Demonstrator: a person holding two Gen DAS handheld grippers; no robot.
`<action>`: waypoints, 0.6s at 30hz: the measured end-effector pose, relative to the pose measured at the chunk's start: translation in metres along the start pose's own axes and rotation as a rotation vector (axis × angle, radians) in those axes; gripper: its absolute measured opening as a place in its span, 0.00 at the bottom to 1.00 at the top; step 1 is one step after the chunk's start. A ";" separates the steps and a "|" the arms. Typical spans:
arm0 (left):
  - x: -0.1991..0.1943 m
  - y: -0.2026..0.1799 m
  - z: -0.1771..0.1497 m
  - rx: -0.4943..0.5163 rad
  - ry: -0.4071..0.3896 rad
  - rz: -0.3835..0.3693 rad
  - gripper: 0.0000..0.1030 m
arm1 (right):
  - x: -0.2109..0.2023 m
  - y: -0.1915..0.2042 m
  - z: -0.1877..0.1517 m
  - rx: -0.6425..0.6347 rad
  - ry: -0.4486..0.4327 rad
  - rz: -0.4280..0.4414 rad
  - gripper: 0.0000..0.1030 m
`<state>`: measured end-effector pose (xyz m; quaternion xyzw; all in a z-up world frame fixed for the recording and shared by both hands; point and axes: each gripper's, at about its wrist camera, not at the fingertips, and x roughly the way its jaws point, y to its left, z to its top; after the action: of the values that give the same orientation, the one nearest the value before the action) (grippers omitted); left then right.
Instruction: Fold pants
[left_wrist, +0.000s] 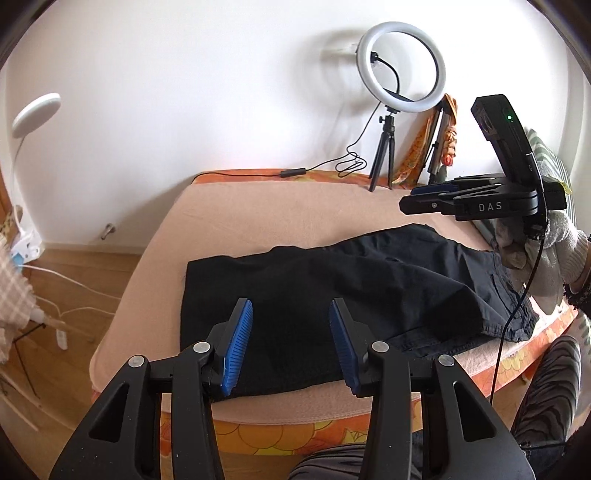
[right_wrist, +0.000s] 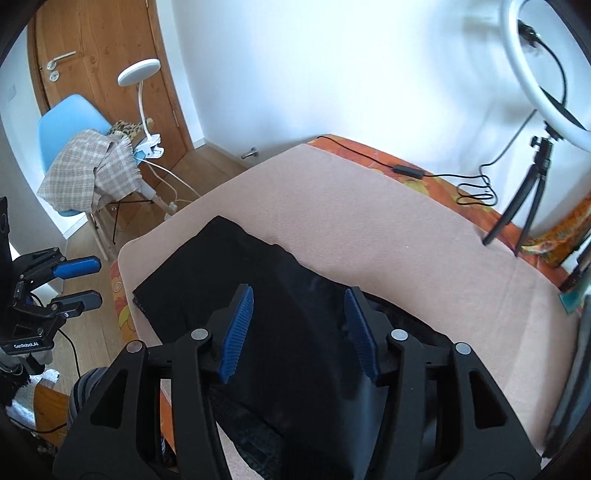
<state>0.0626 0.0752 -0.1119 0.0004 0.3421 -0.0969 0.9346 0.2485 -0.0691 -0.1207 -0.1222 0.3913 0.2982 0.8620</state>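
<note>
Black pants (left_wrist: 369, 280) lie folded over on a beige-covered table (left_wrist: 258, 206), their waist end toward the right. My left gripper (left_wrist: 291, 332) hovers above their left part, blue pads apart and nothing between them. My right gripper (left_wrist: 412, 197) hangs over the table's far right, held by a gloved hand (left_wrist: 546, 251). In the right wrist view the right gripper (right_wrist: 299, 328) stands open over the pants (right_wrist: 207, 280) with no cloth pinched. The left gripper (right_wrist: 92, 280) shows at the left edge, off the table (right_wrist: 369, 206), also open.
A ring light (left_wrist: 402, 70) on a small tripod (right_wrist: 532, 199) stands at the table's back edge, its cable (left_wrist: 293, 172) trailing along it. A blue chair (right_wrist: 66, 122) with a checked cloth, a clip lamp (right_wrist: 138, 72) and a wooden door (right_wrist: 103, 55) lie beyond the table's left end.
</note>
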 end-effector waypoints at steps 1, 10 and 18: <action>-0.001 -0.005 0.001 0.010 -0.002 -0.006 0.41 | -0.010 -0.006 -0.006 0.019 -0.008 -0.017 0.53; -0.002 -0.051 0.019 0.098 -0.006 -0.057 0.41 | -0.085 -0.056 -0.065 0.149 -0.070 -0.149 0.53; 0.014 -0.099 0.028 0.154 -0.003 -0.156 0.62 | -0.135 -0.082 -0.119 0.259 -0.091 -0.248 0.68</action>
<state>0.0731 -0.0265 -0.0933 0.0454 0.3312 -0.1953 0.9220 0.1572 -0.2435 -0.1004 -0.0437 0.3692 0.1420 0.9174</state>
